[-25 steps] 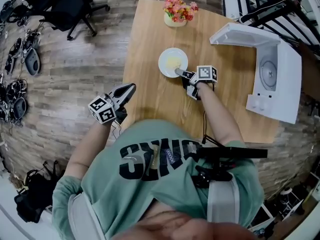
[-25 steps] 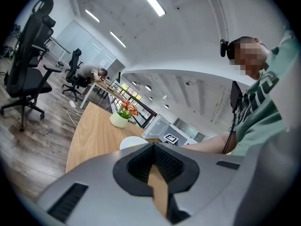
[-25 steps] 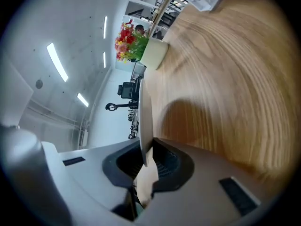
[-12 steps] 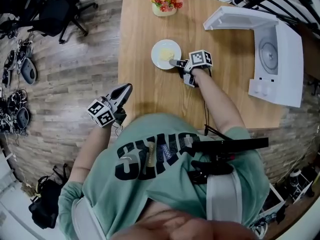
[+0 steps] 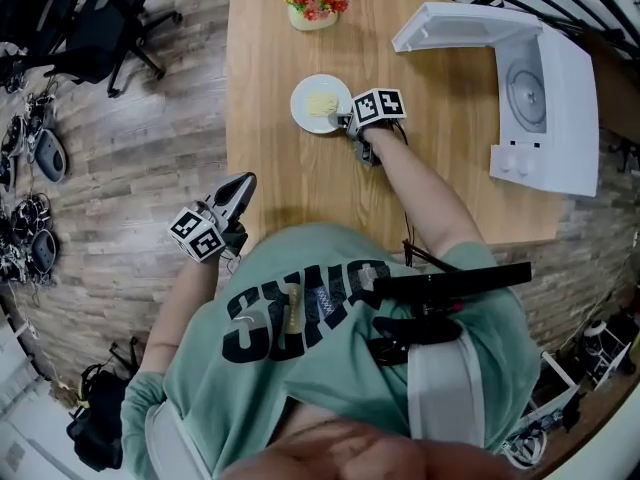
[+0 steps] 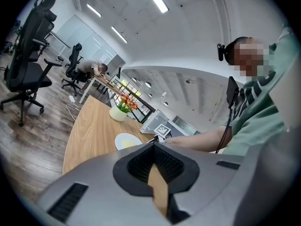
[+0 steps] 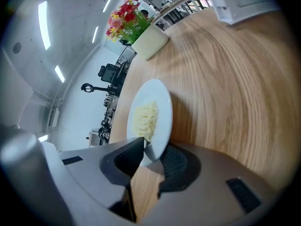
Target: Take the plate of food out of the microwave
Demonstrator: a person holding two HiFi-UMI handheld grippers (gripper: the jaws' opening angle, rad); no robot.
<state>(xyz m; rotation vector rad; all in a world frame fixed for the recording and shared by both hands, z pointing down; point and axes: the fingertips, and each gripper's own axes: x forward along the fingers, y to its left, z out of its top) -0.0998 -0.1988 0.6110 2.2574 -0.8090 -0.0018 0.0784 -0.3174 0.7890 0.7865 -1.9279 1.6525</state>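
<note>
Right gripper (image 7: 148, 150): jaws, just opening, stand narrowly apart astride the rim of the plate (image 7: 159, 108) of noodles (image 7: 143, 119). Only this view shows that rim. Head view: the plate lies on the table (image 5: 290, 183), apart from the open microwave (image 5: 548, 88). Left gripper (image 6: 151, 144): jaws together, empty.

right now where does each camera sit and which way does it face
Head view: on the person's head, looking steeply down at the light wooden table; green shirt, forearms, left gripper, right gripper show.
Left gripper view: on that gripper, looking across the table; shut jaws, right forearm show.
Right gripper view: on that gripper, angled down at the round white plate of yellow food; jaws, just opening, straddle its rim.
Shared: all three show plate and table.
</note>
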